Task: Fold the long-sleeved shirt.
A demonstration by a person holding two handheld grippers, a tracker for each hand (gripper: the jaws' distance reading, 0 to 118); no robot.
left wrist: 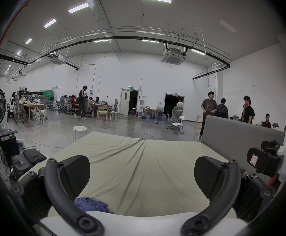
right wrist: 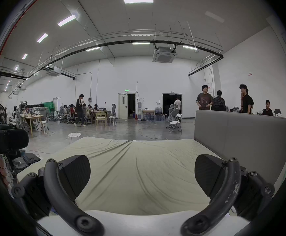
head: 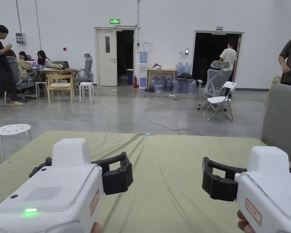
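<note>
- In the left gripper view we see a crumpled blue-purple shirt lying on the green sheet at the near edge, just below the left jaw of our left gripper.
- From the head view we hold both grippers level above the sheet, the right gripper well apart from the left.
- Each gripper's own view shows its jaws spread wide with nothing between them.
- A grey padded panel stands along the sheet's right side; beyond are a concrete floor, a white stool and a folding chair.
</note>
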